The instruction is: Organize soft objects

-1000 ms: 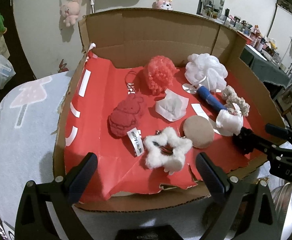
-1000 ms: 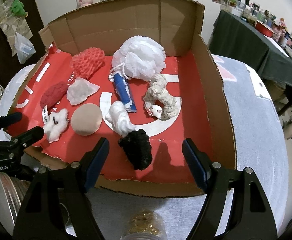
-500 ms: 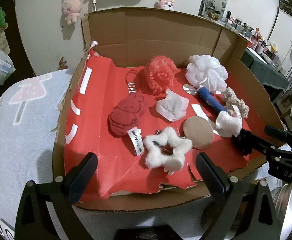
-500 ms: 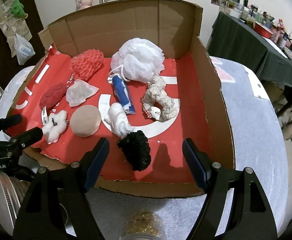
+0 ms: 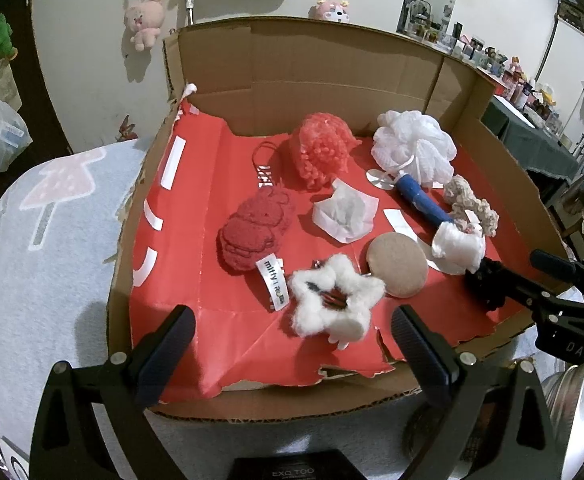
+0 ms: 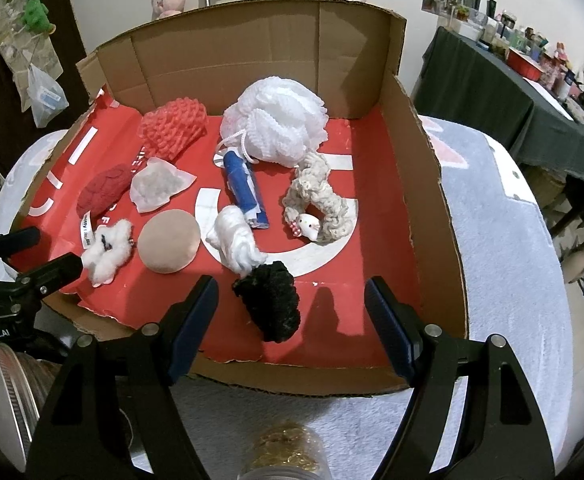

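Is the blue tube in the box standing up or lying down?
Lying down. The blue tube rests flat on the box's red lining, beside the white bath puff.

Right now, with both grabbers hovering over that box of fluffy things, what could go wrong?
The black fuzzy scrunchie touches the white fluffy tuft, so the open right gripper might snag both. The red paper lining is torn and creased at the front edge; fingers could catch it. The white star-shaped fluffy clip sits near that tear, before the open left gripper.
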`<state>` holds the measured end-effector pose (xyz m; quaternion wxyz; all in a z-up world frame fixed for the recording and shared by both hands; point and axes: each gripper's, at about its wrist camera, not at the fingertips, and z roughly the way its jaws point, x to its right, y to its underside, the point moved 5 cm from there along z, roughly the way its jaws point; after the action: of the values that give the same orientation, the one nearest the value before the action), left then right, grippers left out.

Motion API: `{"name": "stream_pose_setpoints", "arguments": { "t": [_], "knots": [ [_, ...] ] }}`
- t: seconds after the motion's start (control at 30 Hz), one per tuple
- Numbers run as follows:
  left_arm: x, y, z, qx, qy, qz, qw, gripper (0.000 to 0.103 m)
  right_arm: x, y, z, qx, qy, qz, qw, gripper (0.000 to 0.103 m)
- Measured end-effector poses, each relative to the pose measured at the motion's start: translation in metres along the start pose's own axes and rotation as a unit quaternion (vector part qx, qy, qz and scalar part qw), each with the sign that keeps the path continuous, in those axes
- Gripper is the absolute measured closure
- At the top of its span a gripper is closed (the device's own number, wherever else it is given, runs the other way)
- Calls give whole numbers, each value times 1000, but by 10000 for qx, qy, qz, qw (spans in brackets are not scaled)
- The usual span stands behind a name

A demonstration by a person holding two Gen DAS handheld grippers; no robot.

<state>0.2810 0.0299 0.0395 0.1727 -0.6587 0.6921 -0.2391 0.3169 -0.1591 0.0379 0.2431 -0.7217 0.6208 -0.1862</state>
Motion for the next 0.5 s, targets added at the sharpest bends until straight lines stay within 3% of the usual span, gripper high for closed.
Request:
{"name": "stream_pose_setpoints", "arguments": {
  "t": [0.5],
  "knots": [
    [0,0,0,8,-15,4,10000,3,0,0,-1,24,4,11,10000,28]
  ]
}}
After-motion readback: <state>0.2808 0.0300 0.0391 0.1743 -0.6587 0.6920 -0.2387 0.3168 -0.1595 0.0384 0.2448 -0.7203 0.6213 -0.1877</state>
